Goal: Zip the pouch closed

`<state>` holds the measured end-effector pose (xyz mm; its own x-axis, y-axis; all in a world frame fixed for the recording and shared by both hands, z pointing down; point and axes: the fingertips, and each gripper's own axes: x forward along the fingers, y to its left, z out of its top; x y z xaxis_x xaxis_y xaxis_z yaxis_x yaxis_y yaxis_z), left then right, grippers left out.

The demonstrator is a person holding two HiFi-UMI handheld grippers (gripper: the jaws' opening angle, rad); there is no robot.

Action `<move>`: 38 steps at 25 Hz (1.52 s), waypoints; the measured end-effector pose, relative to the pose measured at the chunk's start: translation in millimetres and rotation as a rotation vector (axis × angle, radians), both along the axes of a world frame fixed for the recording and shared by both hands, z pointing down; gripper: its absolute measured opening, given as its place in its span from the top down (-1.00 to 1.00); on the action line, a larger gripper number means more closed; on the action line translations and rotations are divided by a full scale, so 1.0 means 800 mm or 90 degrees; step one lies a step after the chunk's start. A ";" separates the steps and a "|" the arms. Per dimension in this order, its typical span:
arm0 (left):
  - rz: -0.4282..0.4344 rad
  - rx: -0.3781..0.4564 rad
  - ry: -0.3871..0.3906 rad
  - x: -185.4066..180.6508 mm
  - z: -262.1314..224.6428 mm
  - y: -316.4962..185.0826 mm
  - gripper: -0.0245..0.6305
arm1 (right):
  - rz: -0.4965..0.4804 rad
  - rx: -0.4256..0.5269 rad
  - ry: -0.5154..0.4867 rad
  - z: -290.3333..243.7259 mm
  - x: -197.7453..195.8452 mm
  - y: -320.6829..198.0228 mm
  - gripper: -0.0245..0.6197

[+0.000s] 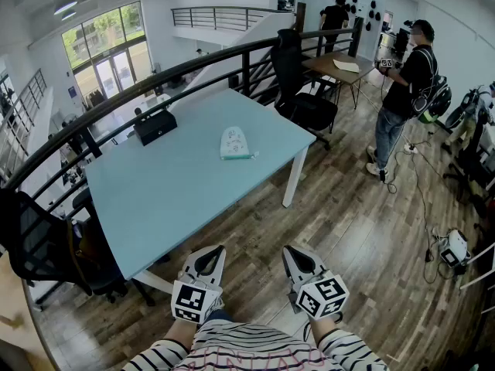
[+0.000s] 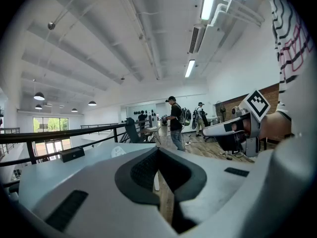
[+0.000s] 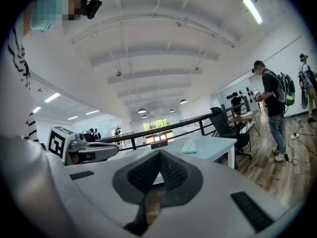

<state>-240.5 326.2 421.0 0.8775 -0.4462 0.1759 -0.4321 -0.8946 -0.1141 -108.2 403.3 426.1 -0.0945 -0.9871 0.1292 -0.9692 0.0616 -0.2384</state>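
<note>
One pouch (image 1: 236, 143) flat on table (image 1: 170, 199), contents not vis.

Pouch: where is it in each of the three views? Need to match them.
Head view: pouch upper centre, on the table.
Left gripper view: pouch small, left of centre, just above the jaws.
Right gripper view: pouch slightly right of centre, above the jaws.
Shared landmark: black box on the table, left of the pouch in all three.
</note>
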 end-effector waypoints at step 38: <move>0.084 -0.073 -0.036 0.137 0.062 -0.342 0.67 | 0.070 -0.070 -0.027 0.060 0.135 -0.327 0.53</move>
<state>-130.9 52.7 470.6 0.9144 -0.3015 0.2702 -0.3054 -0.9518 -0.0283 0.0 141.3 474.5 0.0051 -0.9718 0.2358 -0.9575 -0.0728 -0.2790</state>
